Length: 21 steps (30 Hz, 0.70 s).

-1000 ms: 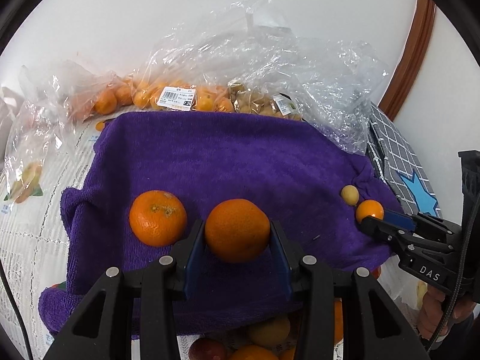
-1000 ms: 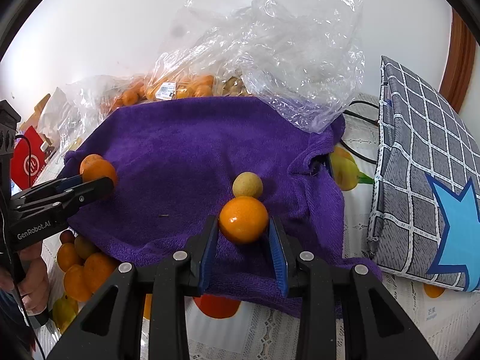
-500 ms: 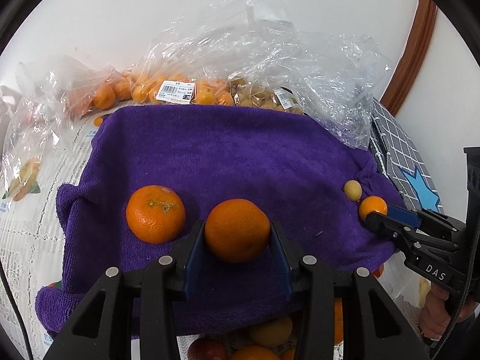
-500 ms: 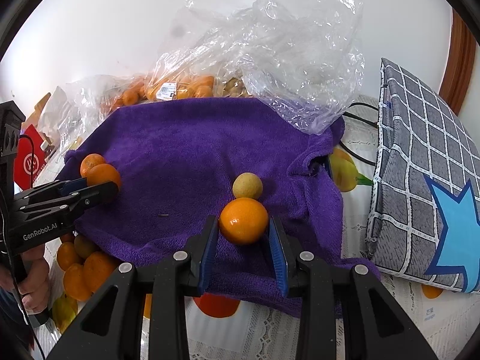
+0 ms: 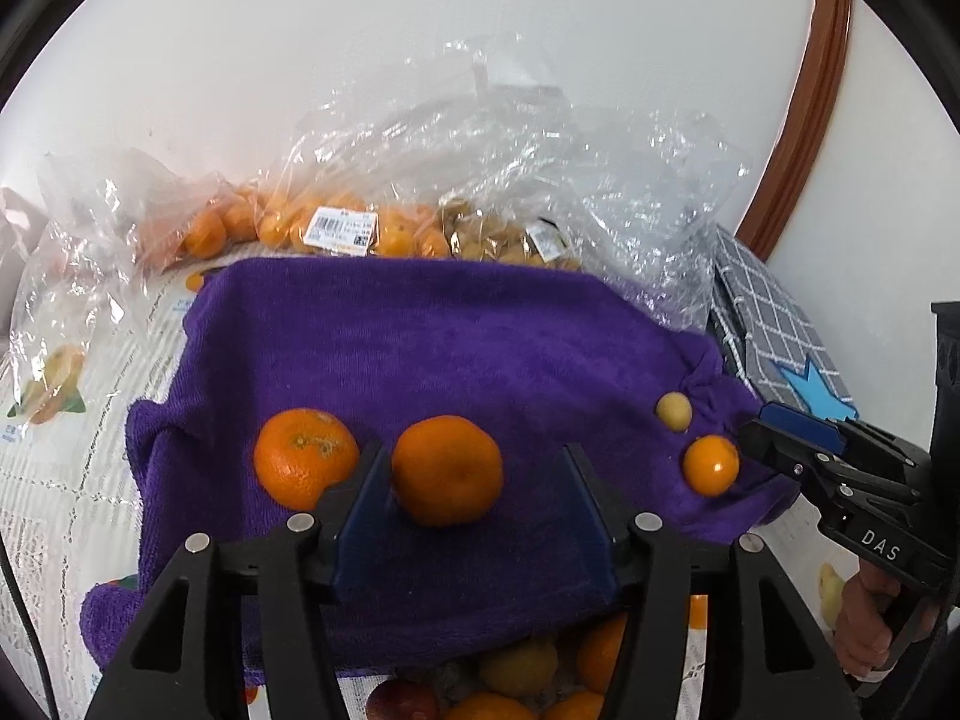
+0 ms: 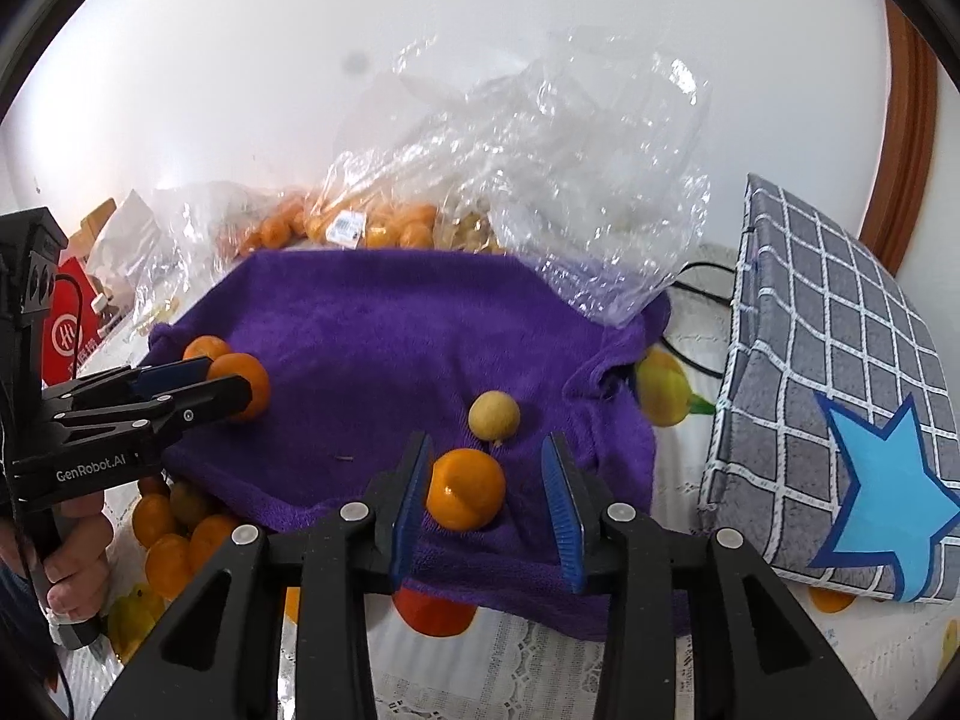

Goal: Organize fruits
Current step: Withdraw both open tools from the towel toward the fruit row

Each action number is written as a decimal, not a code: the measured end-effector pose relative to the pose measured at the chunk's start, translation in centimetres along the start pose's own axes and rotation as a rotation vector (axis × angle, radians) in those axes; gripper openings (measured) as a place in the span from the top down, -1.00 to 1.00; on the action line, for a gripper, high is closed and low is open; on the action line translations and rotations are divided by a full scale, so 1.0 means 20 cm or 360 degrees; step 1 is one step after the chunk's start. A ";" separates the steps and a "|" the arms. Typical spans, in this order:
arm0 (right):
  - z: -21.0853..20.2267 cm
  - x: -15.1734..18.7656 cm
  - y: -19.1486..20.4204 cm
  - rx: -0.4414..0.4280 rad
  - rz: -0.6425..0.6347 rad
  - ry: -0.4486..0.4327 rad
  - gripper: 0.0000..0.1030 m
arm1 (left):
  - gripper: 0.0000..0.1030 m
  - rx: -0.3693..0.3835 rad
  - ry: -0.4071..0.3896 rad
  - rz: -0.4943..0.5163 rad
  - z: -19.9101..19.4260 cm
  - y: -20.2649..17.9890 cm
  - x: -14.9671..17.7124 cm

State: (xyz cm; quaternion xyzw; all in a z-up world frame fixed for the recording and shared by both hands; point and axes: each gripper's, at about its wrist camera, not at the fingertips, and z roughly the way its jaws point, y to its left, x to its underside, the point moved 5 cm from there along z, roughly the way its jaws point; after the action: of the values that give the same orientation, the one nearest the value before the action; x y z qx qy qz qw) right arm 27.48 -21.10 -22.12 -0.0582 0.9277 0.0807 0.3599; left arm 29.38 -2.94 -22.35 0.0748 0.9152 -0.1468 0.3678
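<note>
A purple towel (image 5: 456, 348) lies spread on the table. My left gripper (image 5: 471, 468) is open around a large orange (image 5: 447, 468) that rests on the towel, beside a second large orange (image 5: 303, 459). My right gripper (image 6: 486, 474) is open around a small orange (image 6: 465, 489) resting on the towel (image 6: 384, 348), with a small yellow fruit (image 6: 493, 414) just beyond it. The small orange (image 5: 711, 467) and yellow fruit (image 5: 673, 411) also show in the left wrist view, by the right gripper's tips.
Clear plastic bags of oranges (image 5: 336, 228) and small yellow fruit (image 5: 498, 240) lie behind the towel. A grey checked cushion with a blue star (image 6: 840, 396) stands at the right. Loose fruit (image 6: 174, 534) lies piled at the towel's near edge.
Both grippers have opened and let go of their oranges, which now rest on the towel. Both grippers have pulled back a little.
</note>
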 end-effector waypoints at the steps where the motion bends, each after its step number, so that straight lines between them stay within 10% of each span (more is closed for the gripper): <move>1: -0.01 0.00 0.00 -0.0015 0.0014 -0.0019 0.27 | -0.08 -0.0003 -0.0012 -0.0007 0.00 0.00 -0.01; 21: -0.11 0.08 0.03 -0.0108 0.0164 -0.0094 0.27 | -0.08 -0.0013 -0.0182 -0.0056 -0.11 0.02 -0.03</move>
State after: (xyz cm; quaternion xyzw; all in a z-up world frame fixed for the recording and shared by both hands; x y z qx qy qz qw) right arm 24.74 -21.06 -21.53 -0.0201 0.9151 0.1323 0.3804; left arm 28.53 -1.83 -20.59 0.0487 0.8945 -0.1534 0.4172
